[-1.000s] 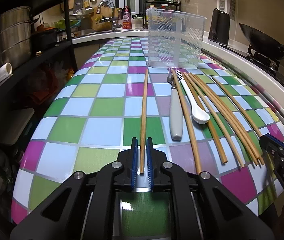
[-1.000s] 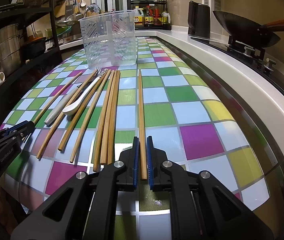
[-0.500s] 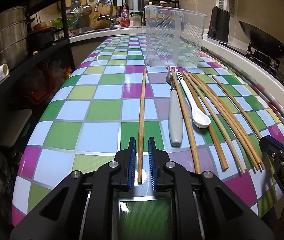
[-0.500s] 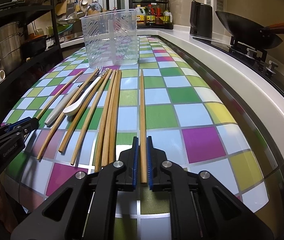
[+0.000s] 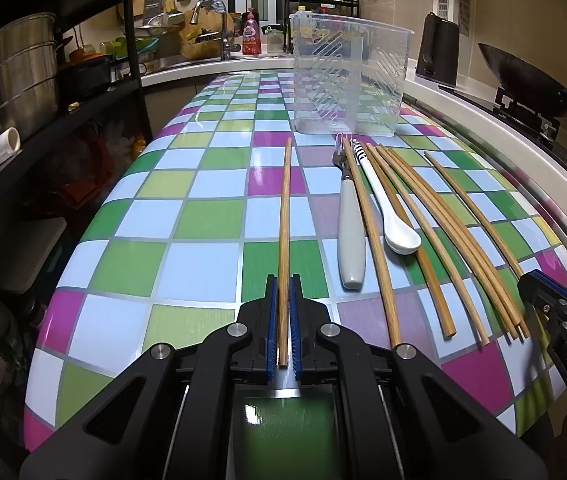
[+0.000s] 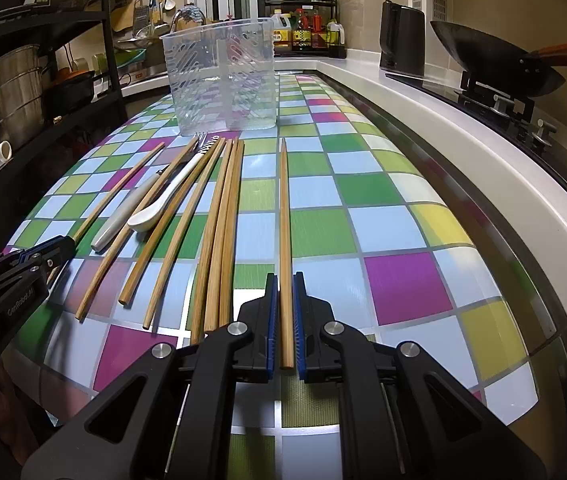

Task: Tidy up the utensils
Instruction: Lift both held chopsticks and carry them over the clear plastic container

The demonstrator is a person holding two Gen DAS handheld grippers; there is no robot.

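Your left hand-held gripper has just closed on one wooden chopstick lying on the checkered table, apart from the other utensils. Your right hand-held gripper is clamped on another chopstick, just right of the chopstick bundle, spoon and fork. Beyond stands the clear holder.

I see container toward table far edge | fork, spoon, chopsticks in row before it | lone chopstick left of fork.
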